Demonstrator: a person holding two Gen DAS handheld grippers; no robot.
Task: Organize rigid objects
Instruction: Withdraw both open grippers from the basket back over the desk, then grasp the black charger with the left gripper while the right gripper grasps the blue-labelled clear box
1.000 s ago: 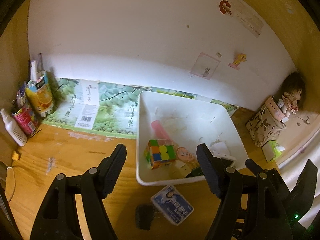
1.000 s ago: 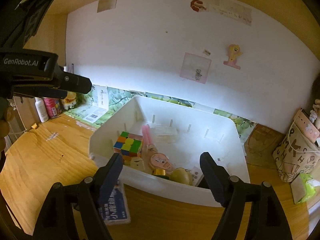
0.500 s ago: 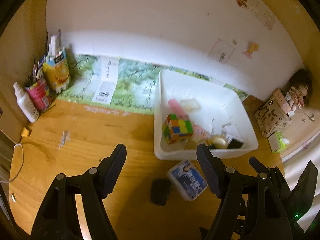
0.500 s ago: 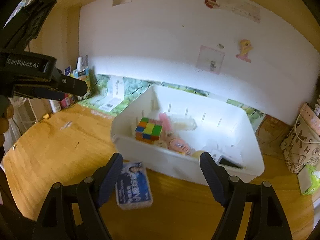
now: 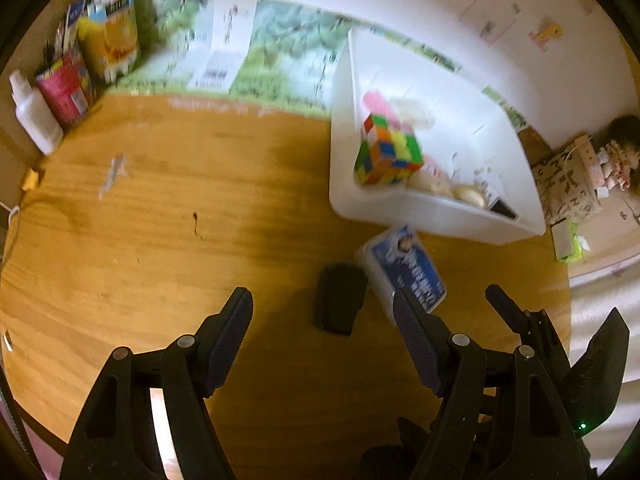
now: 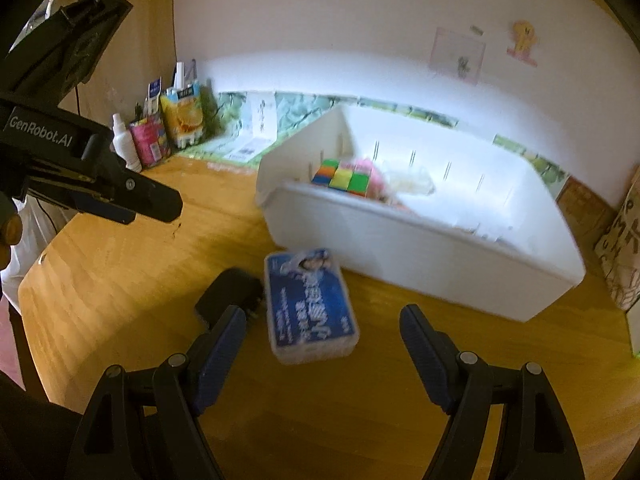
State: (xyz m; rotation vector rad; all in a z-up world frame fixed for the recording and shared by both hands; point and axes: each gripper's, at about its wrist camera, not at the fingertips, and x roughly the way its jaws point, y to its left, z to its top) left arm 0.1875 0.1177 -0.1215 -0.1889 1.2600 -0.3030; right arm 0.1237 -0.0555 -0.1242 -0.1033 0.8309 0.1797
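Since a second ago both views have tipped downward: the wall fills less of each, and the worktop (image 5: pixel 168 216) more. The blue card box (image 6: pixel 310 306) and black block (image 5: pixel 339 298) now show larger and nearer.

Left gripper (image 5: pixel 322 320): jaws spread, empty; the black block lies between them, just beyond the tips. Right gripper (image 6: pixel 320 332): jaws spread, empty; the blue card box lies between them, untouched. White bin (image 6: pixel 420 260) stands just behind, holding the puzzle cube (image 5: pixel 386 150).
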